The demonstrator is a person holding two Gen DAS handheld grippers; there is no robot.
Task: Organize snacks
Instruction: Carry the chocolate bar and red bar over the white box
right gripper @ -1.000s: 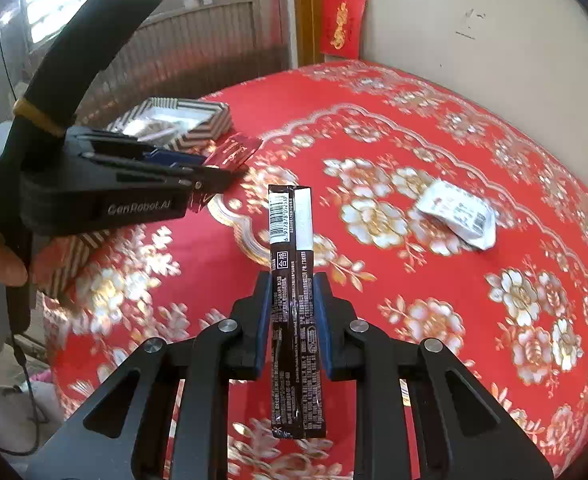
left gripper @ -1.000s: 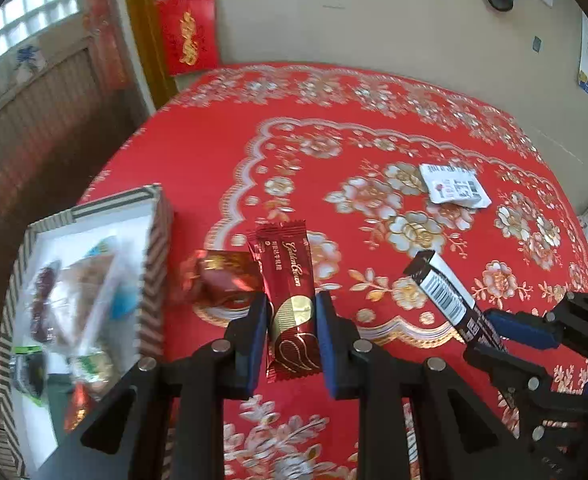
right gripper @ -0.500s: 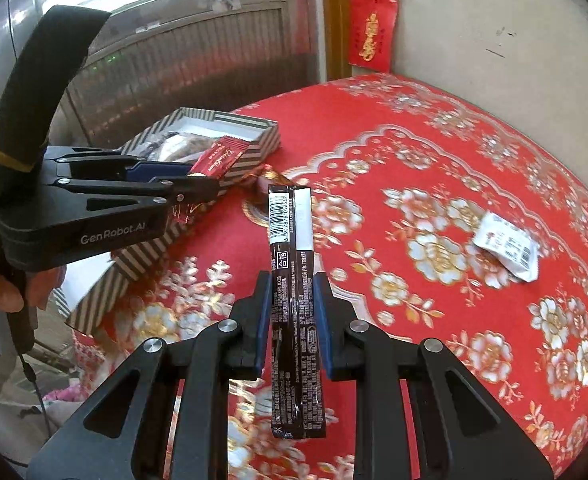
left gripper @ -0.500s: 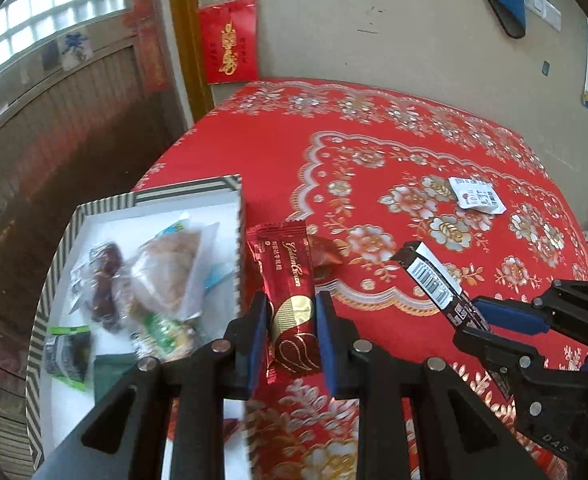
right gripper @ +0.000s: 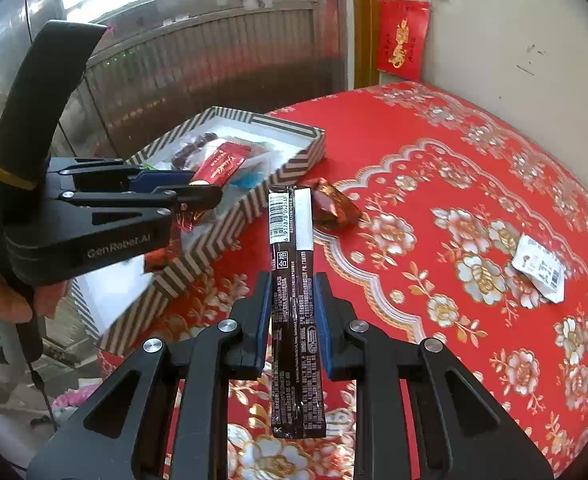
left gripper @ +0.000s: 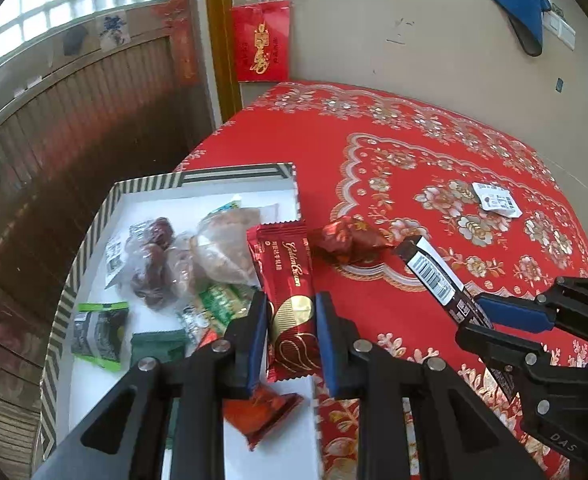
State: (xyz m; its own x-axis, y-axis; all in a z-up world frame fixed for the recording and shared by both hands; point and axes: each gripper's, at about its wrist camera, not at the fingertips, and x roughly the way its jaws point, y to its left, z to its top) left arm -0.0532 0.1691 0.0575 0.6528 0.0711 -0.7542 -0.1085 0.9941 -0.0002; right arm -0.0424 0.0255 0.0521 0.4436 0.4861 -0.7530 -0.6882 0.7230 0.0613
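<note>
Left wrist view: the left gripper [left gripper: 290,322], clamped on a red snack bar [left gripper: 288,300], has moved over the striped box [left gripper: 94,236]. Right wrist view: the right gripper [right gripper: 293,312] still grips a dark chocolate bar [right gripper: 294,292] above the red-clothed desk [right gripper: 454,184], nearer the box.

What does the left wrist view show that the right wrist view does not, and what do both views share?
Only the left wrist view shows the box floor in full: green packets and an orange packet lying low in it, plus a blue cloth on the wall.

Only the right wrist view shows the hand holding the left gripper.

Both show the striped box, the red bar in the left gripper, the dark bar in the right gripper, the foil candy and the white packet on the cloth.
</note>
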